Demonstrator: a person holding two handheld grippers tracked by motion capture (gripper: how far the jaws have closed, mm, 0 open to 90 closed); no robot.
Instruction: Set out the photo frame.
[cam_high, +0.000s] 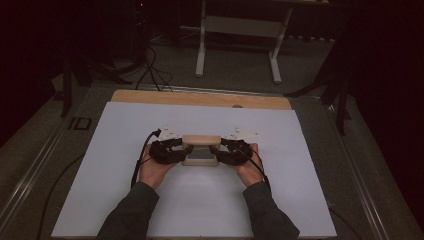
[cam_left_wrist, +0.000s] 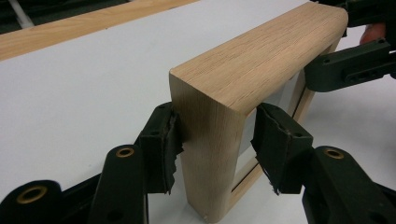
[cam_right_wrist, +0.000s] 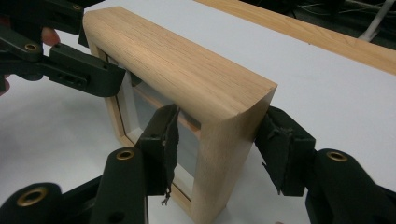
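A light wooden picture frame (cam_high: 200, 148) with a grey pane stands upright on its long edge in the middle of the white sheet (cam_high: 125, 200). My left gripper (cam_high: 180, 150) is shut on the frame's left end. In the left gripper view its torn black pads (cam_left_wrist: 166, 140) press both faces of the end post (cam_left_wrist: 210, 154), around the left gripper's midpoint (cam_left_wrist: 212, 137). My right gripper (cam_high: 221, 150) is shut on the opposite end, and the right gripper view shows its midpoint (cam_right_wrist: 219, 140) on that post (cam_right_wrist: 229, 158). Each gripper view shows the other gripper at the far end, the right one (cam_left_wrist: 348, 70) and the left one (cam_right_wrist: 70, 70).
The white sheet covers a wooden tabletop whose bare strip (cam_high: 200, 98) runs along the far edge. Beyond the table a white stand (cam_high: 240, 45) and black cables (cam_high: 150, 70) are on the dark floor. The person's sleeves (cam_high: 130, 215) come in from the bottom.
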